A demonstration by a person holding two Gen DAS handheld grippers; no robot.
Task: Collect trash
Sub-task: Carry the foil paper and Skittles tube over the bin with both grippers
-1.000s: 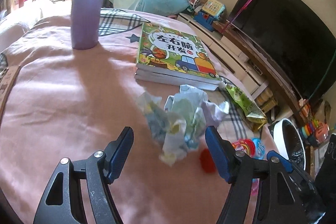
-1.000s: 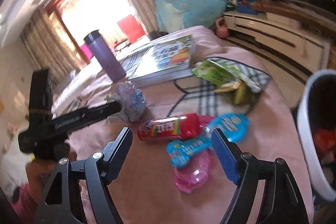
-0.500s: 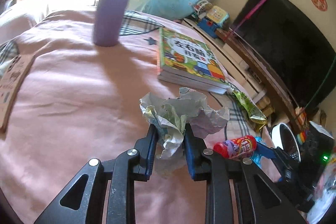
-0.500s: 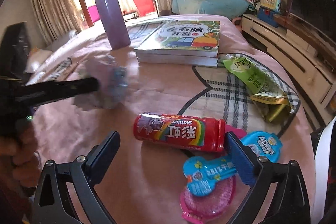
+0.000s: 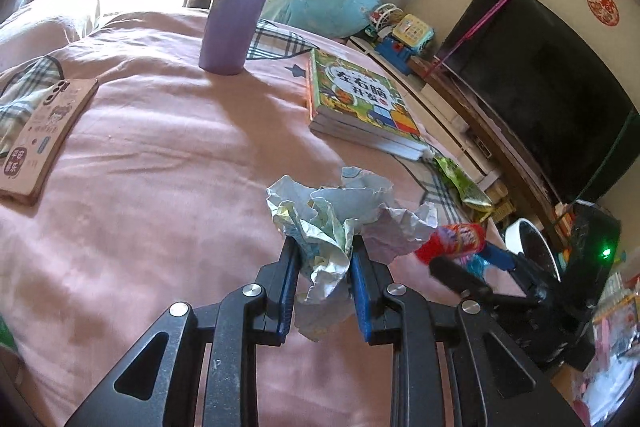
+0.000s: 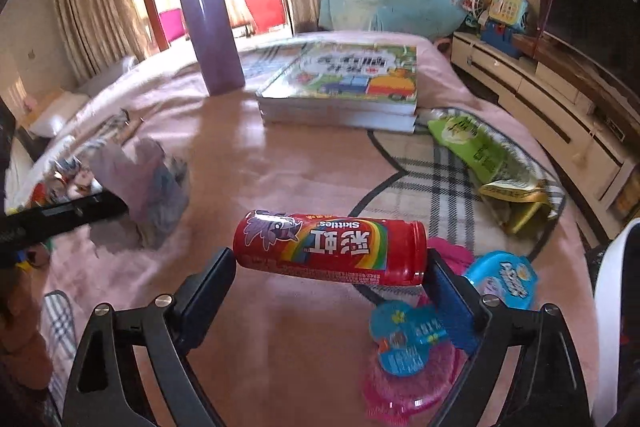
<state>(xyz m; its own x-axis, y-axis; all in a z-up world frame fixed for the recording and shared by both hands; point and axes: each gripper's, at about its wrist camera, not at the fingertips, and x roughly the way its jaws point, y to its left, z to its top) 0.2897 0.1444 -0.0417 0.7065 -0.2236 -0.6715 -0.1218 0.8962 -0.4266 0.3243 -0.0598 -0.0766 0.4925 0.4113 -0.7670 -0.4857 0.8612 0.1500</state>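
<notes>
— What sits between the left gripper (image 5: 324, 267) fingers?
— The crumpled paper (image 5: 336, 215); beyond it, to the right, the books (image 5: 360, 107), and further back the tumbler (image 5: 240, 3). A booklet (image 5: 44, 131) lies far left.
— And the right gripper (image 6: 332, 291)?
— The candy tube (image 6: 332, 247) lies crosswise between its closing jaws. The snack bag (image 6: 484, 155) is ahead to the right, the blister pack (image 6: 412, 343) just right, the bin (image 6: 612, 287) at the far right edge.

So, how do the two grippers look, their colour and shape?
Both the left gripper and the right gripper have a black frame of flat arms with triangular holes, silver round bolts at the joints, and ribbed blue pads inside the fingers.
</notes>
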